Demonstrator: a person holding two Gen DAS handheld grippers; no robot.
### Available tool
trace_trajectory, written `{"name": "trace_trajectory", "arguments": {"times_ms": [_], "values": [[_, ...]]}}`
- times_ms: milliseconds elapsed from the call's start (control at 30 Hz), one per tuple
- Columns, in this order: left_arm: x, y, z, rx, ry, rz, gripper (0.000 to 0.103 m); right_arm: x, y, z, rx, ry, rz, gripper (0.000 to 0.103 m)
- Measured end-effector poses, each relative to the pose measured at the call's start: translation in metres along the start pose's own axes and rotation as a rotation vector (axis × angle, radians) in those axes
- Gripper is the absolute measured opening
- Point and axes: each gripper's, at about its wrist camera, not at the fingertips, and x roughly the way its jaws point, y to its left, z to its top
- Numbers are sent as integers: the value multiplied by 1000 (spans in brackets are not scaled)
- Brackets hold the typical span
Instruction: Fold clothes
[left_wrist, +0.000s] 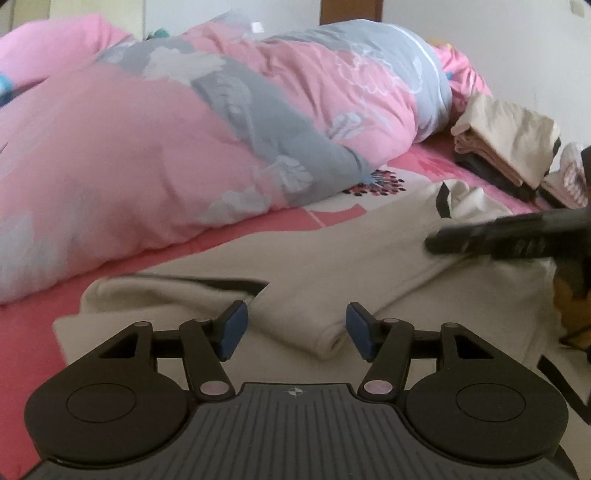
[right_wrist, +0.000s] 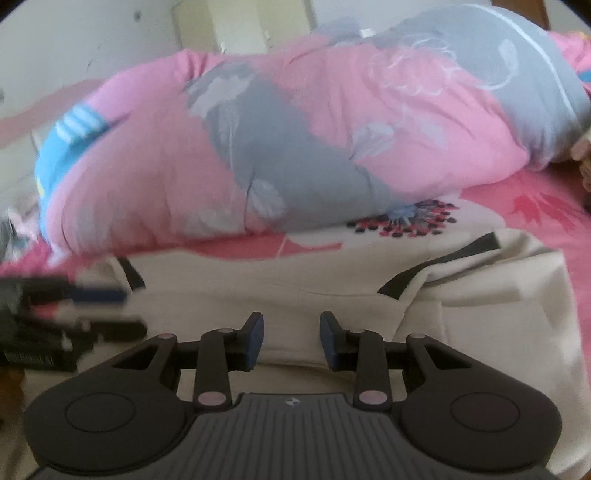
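I've got the cream sweatshirt (left_wrist: 369, 243) spread flat on the bed (left_wrist: 29, 332), w/ black trim strips showing at its edges in both views. My left tongs (left_wrist: 293, 330) hang just above the garment's near part, blue pads (left_wrist: 232, 328) apart and nothing between them, so released; right under the gap a sleeve (left_wrist: 328, 332) lies folded across the body of the garment, its rounded cuff end pointing toward me. My right tongs (right_wrist: 291, 339) sit low over the sweatshirt's near edge, pads a bit closer together than the left pair's but still w/ a clear gap, cloth below them rather than pinched, so released too (as far as I can see from the right wrist cam). In the left view the right tongs (left_wrist: 498, 236) come in from the right side as a dark blurred bar over the garment; in the right view the left tongs (right_wrist: 74, 314) show blurred at the left edge. Behind the sweatshirt, a big pink and grey quilt (left_wrist: 184, 147) is bunched along the bed, w/ a flower-print pink sheet (right_wrist: 535, 206) under it all. At the far right of the left view a stack of folded clothes (left_wrist: 506, 151) sits on the bed, beige on top, darker pieces beneath, well apart from the sweatshirt. Something blue and striped (right_wrist: 70, 136) pokes out by the quilt's left end; can't tell what it is.
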Motion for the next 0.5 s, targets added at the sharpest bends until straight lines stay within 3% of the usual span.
{"name": "trace_trajectory", "arguments": {"times_ms": [133,267,333,433,467,500], "values": [[-20,2,1,11,-57,22,59,-20,-11,18,57,-75,-12,35],[-23,-4,4,-4,-90,-20,59,-19,-20,27,100,-96,-30,35],[-18,-10,2,14,-83,-40,59,-14,-20,24,102,-88,-26,35],[-4,-15,-5,37,-38,-38,59,9,-12,3,65,10,-26,35],[2,-14,-7,25,-11,-33,59,18,-9,-8,25,37,-44,35],[7,-10,-9,2,13,-38,59,18,-1,-14,-47,6,-65,35]]}}
